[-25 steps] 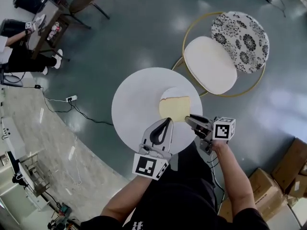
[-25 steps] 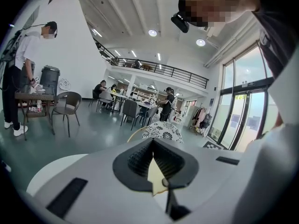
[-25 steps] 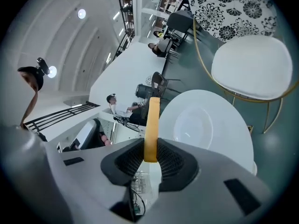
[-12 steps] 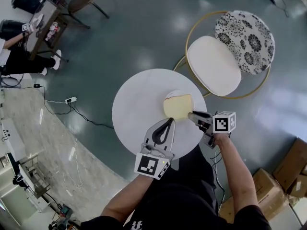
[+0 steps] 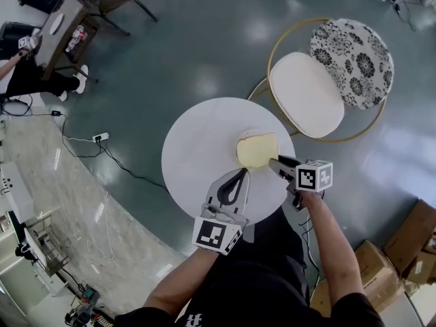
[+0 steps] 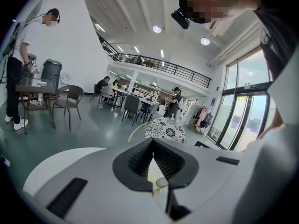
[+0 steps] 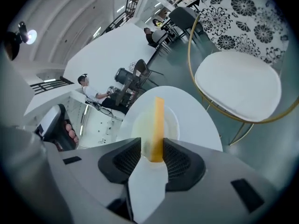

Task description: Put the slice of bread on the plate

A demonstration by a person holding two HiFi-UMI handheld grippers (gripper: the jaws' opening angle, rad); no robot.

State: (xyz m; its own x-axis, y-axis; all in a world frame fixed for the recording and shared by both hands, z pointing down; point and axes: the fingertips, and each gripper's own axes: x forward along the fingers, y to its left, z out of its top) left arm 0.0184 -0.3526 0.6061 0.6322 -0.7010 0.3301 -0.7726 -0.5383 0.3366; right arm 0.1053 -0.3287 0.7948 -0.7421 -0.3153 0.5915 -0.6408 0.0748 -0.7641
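The slice of bread (image 5: 257,150) is pale yellow with a light crust and lies over the small white plate (image 5: 246,135) on the round white table (image 5: 197,148). My right gripper (image 5: 274,162) is at the slice's near right edge, and its jaws are opening. In the right gripper view the bread (image 7: 159,120) shows edge-on between the jaws above the plate (image 7: 174,121), with a thin gap on its left side. My left gripper (image 5: 240,172) hovers over the table's near part, left of the bread. It is shut, tips together, with nothing in it (image 6: 153,141).
A gold-framed chair with a white seat (image 5: 306,94) and a floral back (image 5: 351,53) stands beyond the table at the right. Cardboard boxes (image 5: 412,240) sit on the floor at the lower right. A power strip with cables (image 5: 101,139) lies at the left.
My right gripper has sunk and tipped downward, bringing the bread lower over the plate. The left gripper has barely shifted.
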